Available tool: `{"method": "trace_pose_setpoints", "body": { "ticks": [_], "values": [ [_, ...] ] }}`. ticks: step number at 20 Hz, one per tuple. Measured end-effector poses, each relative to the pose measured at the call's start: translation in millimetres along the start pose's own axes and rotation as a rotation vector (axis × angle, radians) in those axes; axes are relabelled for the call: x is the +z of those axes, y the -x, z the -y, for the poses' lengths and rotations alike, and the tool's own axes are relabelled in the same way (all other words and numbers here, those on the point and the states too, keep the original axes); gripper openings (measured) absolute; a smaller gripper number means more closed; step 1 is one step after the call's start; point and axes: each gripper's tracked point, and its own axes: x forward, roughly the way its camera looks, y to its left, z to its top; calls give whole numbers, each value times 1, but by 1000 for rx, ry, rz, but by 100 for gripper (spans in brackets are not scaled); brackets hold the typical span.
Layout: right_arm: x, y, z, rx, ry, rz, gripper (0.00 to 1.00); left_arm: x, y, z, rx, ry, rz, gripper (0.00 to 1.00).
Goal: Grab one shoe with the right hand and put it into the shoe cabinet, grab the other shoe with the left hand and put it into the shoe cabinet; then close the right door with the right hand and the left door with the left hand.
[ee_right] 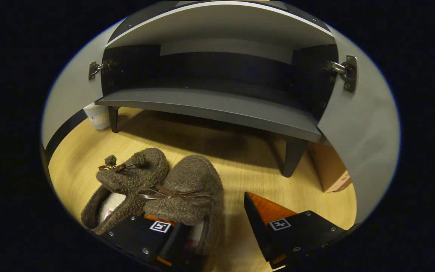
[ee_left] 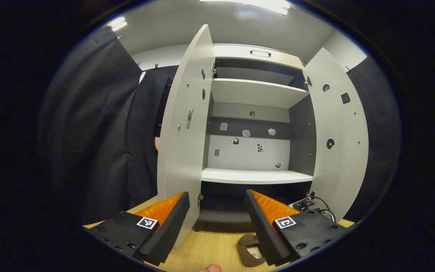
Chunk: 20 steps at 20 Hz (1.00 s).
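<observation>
Two fuzzy slippers side by side on floor before shoe cabinet [ee_right: 210,109]: left shoe [ee_right: 127,177] at 9 o'clock of right shoe [ee_right: 193,189]. Likely light, soft, squashy; best pinched at heel collar. Right claw [ee_right: 217,226] spread, one finger inside right shoe's opening. Left claw [ee_left: 217,223] spread, empty, facing open cabinet.

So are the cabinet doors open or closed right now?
Open. Both the left door and right door swing outward, showing the bare shelves of the cabinet.

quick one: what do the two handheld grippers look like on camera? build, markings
Left gripper and right gripper match: two wedge-shaped fingers with ribbed inner pads, each on a black block with visible screws and a small square black-and-white fiducial tag on top. No cables visible on either.
</observation>
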Motion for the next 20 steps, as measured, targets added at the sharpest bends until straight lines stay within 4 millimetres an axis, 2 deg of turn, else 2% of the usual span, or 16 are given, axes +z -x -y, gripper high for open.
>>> {"method": "trace_pose_setpoints", "body": {
  "ticks": [2, 3, 4, 7, 8, 10, 11, 13, 17, 18, 20],
  "values": [
    [2, -4, -4, 34, -43, 41, 72, 2, -2, -3, 7, -9, 10, 96],
    [-5, -5, -10, 50, -60, 29, 65, 4, -2, -5, 13, -11, 17, 96],
    [-5, -6, -11, 50, -79, 46, 55, 4, -2, -7, 16, -10, 22, 96],
    [4, -7, -3, -5, -66, 62, 36, 2, -6, -6, 7, -1, 19, 99],
    [6, -6, 2, -34, -51, 71, 17, 2, -7, -5, 1, 1, 19, 96],
    [3, 3, 7, -80, -35, 69, 7, 3, -7, -4, -10, 3, 22, 96],
    [10, 13, 9, -89, -27, 95, 7, 4, -8, -4, -12, 3, 29, 97],
    [36, 47, 7, -104, -20, 193, 7, 3, -8, -4, -20, 9, 34, 96],
    [97, 139, -7, -111, -86, 361, 7, -1, -8, -3, -37, 19, 25, 96],
    [117, 159, -9, -108, -96, 410, 7, -2, -9, -2, -44, 23, 23, 96],
    [169, 187, -4, -125, -105, 528, 7, -8, -12, 2, -70, 27, 13, 96]
  ]
}}
